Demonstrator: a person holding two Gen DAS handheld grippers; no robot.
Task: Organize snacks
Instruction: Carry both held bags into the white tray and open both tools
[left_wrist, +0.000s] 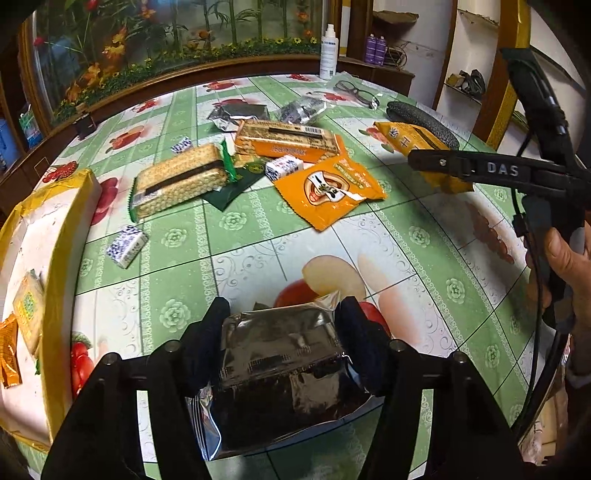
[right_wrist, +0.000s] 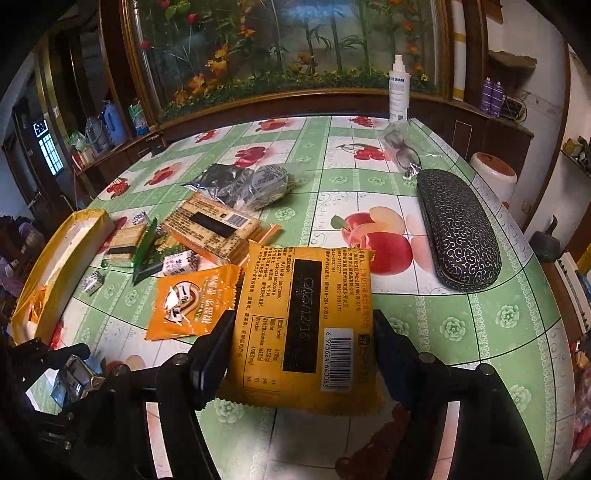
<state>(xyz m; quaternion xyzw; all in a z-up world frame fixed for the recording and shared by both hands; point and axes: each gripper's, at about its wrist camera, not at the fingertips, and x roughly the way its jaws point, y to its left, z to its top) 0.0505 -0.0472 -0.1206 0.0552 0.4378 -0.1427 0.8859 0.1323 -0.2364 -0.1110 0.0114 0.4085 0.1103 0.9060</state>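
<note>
My left gripper (left_wrist: 280, 326) is shut on a dark silver foil snack packet (left_wrist: 284, 373), held just above the flowered tablecloth near the front edge. My right gripper (right_wrist: 303, 343) is shut on an orange snack packet (right_wrist: 306, 325), printed side and barcode up, with its shadow on the cloth below. In the left wrist view that orange packet (left_wrist: 424, 155) hangs at the right under a black finger (left_wrist: 480, 169) of the right gripper. A white box with a yellow rim (left_wrist: 62, 236) stands at the table's left edge and holds a cracker pack (left_wrist: 27, 306) and an orange sachet (left_wrist: 8, 356).
Loose snacks lie mid-table: a green cracker pack (left_wrist: 181, 181), an orange cracker pack (left_wrist: 288, 140), a flat orange sachet (left_wrist: 328, 188), blue-white candies (left_wrist: 125, 245), foil packets (left_wrist: 236, 114). A black glasses case (right_wrist: 458, 229), bagged glasses (right_wrist: 402, 151) and a spray bottle (right_wrist: 399, 92) sit at the right.
</note>
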